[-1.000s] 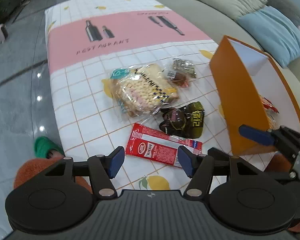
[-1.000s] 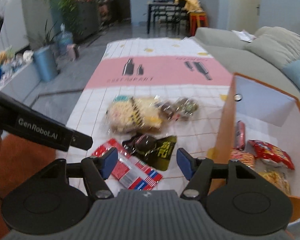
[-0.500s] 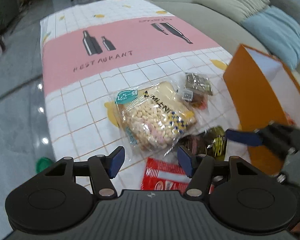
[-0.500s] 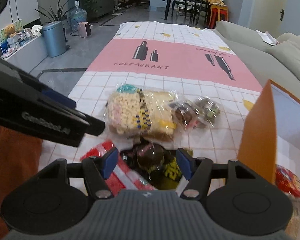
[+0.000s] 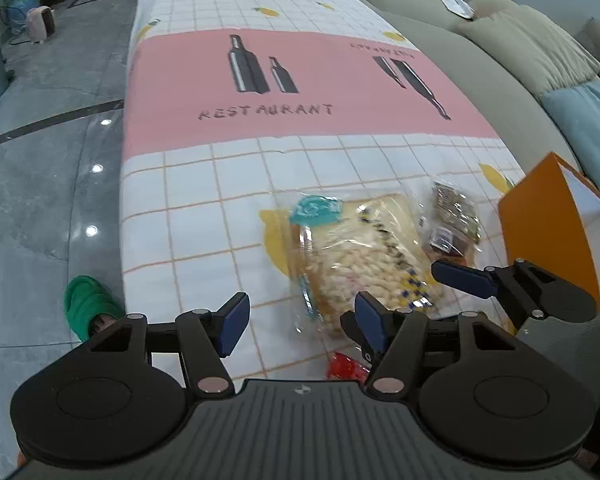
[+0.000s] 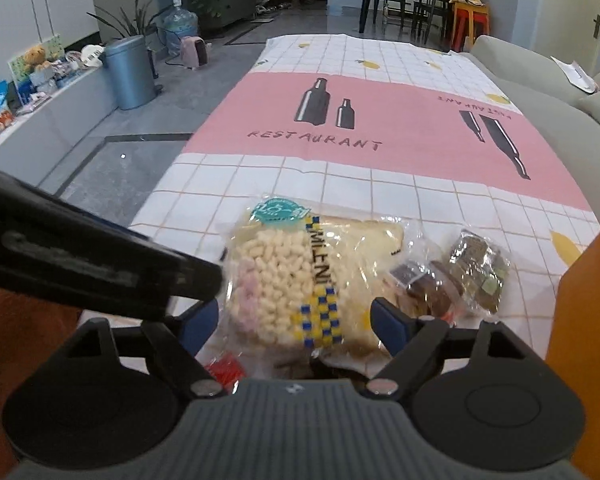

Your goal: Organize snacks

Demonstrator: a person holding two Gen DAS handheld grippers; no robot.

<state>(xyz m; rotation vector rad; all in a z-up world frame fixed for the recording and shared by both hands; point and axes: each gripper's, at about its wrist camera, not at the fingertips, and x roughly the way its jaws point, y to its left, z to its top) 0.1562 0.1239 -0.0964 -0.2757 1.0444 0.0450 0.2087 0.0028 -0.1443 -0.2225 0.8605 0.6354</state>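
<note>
The clear plastic bag of pale puffed snacks with a teal label and blue-and-yellow checked band (image 6: 300,280) lies flat on the surface, which is covered by a white grid cloth with a pink "RESTAURANT" band (image 5: 300,72). The right tongs (image 6: 296,320) hang right over the bag's near end, the blue pads either side of it, the jaws opening and pressing nothing. The left tongs (image 5: 300,318) stand spread and empty, the bag at about one o'clock from them, just past the right-hand pad. Two small clear packets of dark sweets (image 6: 456,276) sit touching the bag at its three o'clock. Beyond them, at the far right, stands an orange cardboard box (image 5: 548,232). A scrap of red wrapper (image 5: 346,366) peeks out beneath the tongs at six o'clock of the bag.
</note>
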